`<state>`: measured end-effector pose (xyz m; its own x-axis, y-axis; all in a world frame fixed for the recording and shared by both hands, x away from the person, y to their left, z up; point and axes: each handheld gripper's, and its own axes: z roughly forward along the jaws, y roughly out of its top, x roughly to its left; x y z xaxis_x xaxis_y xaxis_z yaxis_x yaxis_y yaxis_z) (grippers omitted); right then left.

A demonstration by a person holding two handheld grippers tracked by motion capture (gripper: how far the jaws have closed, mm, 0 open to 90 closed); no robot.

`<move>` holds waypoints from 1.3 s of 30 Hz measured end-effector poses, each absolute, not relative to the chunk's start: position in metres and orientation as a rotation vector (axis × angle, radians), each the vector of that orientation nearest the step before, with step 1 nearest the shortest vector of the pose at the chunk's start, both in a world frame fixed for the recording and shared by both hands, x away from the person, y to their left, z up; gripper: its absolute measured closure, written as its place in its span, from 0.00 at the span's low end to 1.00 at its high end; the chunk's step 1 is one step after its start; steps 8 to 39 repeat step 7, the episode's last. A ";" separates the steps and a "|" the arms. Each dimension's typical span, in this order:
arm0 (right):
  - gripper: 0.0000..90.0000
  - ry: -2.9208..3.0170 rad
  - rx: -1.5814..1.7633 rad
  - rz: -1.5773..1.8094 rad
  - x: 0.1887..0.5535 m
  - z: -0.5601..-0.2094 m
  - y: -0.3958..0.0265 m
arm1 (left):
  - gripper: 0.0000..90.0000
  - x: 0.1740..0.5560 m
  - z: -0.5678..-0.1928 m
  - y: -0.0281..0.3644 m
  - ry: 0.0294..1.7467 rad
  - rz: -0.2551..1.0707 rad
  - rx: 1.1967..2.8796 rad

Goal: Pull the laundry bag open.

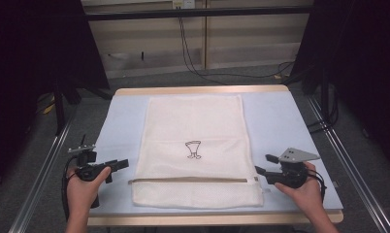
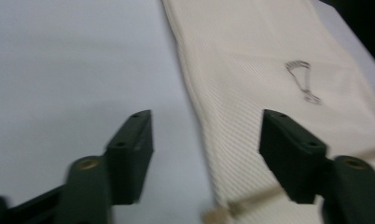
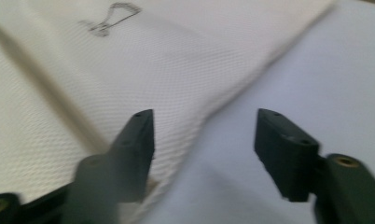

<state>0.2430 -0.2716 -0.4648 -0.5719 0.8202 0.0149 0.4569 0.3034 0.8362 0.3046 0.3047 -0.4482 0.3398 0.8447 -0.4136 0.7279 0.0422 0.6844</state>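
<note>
- A cream mesh bag lies flat on the pale blue table, its long side running away from the person, and it takes up the middle of the tabletop.
- A small dark line drawing is printed near the centre of the bag, and a tan zipper strip runs across it close to the near edge.
- The left gripper is held in the person's left hand just beside the bag's left edge, near the zipper's left end, and it points toward the bag.
- In the left gripper view its jaws stand wide apart and hold nothing; one jaw is over bare table and the other over the bag, with the zipper end low between them.
- The right gripper is held in the right hand just beside the bag's right edge, at the zipper's right end.
- In the right gripper view its jaws are likewise spread and empty, straddling the bag's edge; the picture is too blurred to tell whether a jaw touches the fabric.
</note>
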 end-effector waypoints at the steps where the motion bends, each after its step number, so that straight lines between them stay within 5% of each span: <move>1: 0.34 2.131 1.169 1.172 0.244 -0.465 -0.277 | 0.32 0.306 -0.450 0.305 1.401 0.213 1.731; 7: 0.22 2.080 1.287 1.079 0.251 -0.472 -0.294 | 0.25 0.313 -0.459 0.301 1.407 0.324 1.823; 39: 0.22 2.080 1.287 1.079 0.251 -0.472 -0.294 | 0.25 0.313 -0.459 0.301 1.407 0.324 1.823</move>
